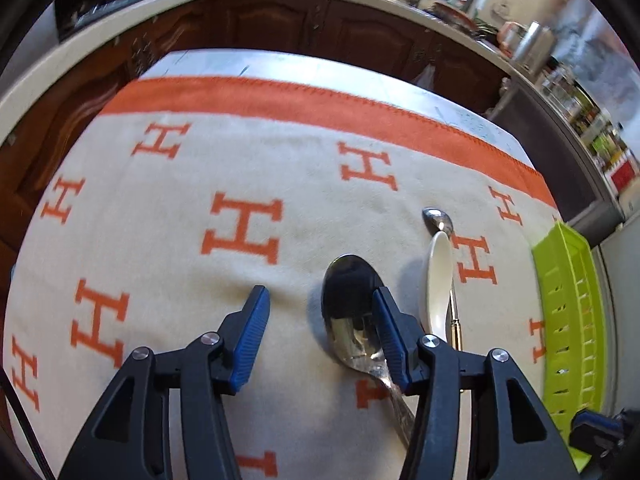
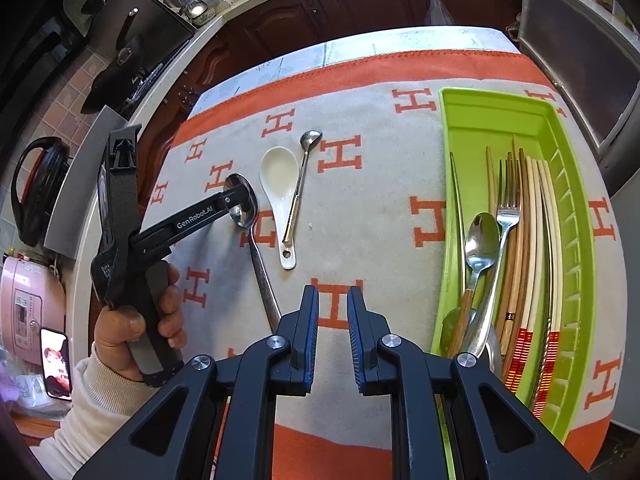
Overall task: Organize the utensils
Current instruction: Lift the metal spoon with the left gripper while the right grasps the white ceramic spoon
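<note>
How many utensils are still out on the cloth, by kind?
Metal spoons: 2, the large spoon and the small spoon
White ceramic spoon: 1
Total: 3

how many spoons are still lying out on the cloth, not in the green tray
3, side by side left of the tray: the large metal spoon under the left claw, the white ceramic spoon in the middle, and the small metal spoon on the right. None appear hidden.
</note>
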